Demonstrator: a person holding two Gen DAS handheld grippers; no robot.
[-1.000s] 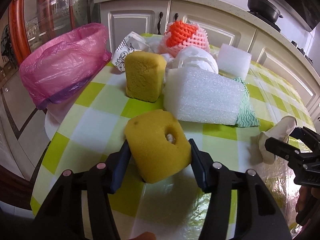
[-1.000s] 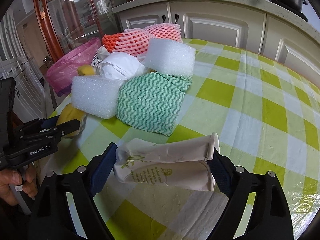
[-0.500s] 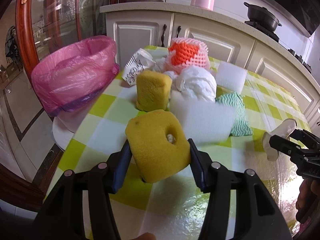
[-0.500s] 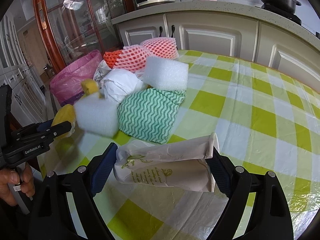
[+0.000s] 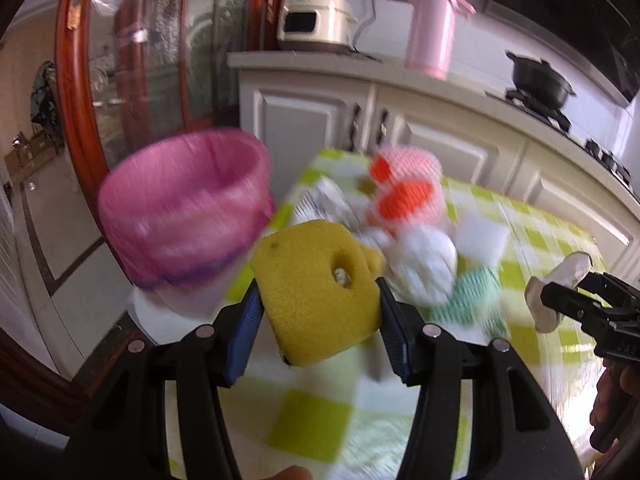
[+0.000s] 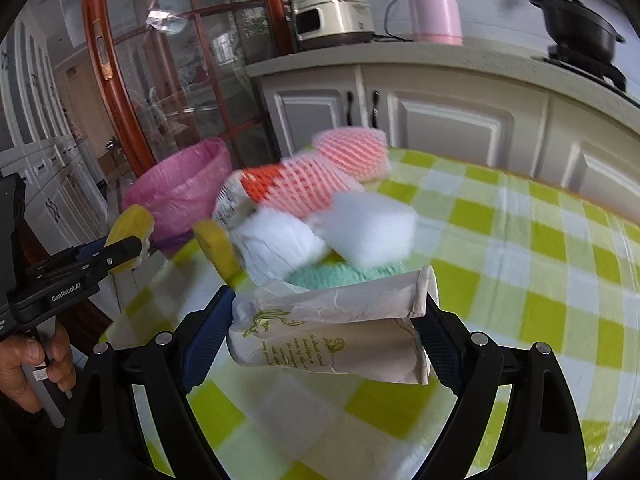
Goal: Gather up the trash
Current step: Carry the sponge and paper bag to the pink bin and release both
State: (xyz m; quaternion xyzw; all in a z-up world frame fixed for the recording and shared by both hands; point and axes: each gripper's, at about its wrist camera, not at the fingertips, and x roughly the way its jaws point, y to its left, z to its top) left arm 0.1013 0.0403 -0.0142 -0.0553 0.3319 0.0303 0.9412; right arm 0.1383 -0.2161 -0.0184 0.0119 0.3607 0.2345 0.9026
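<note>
Left wrist: left hand-held gripper clamps yellow sponge, raised | right hand-held gripper clamps paper cup

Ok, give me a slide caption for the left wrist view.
Left gripper carries a yellow sponge toward the pink-lined bin, above the checked table.

Bright, even daylight in both views; soft glare on the glass door at upper left and on its panes in the right wrist view. Heavy motion blur across the middle: pink bin, trash pile and checked bench all smeared. Sharp by contrast: yellow sponge and paper bag near the lens. Strong fisheye bending of the cabinets, dark vignette in the corners. Faint shadows only.
</note>
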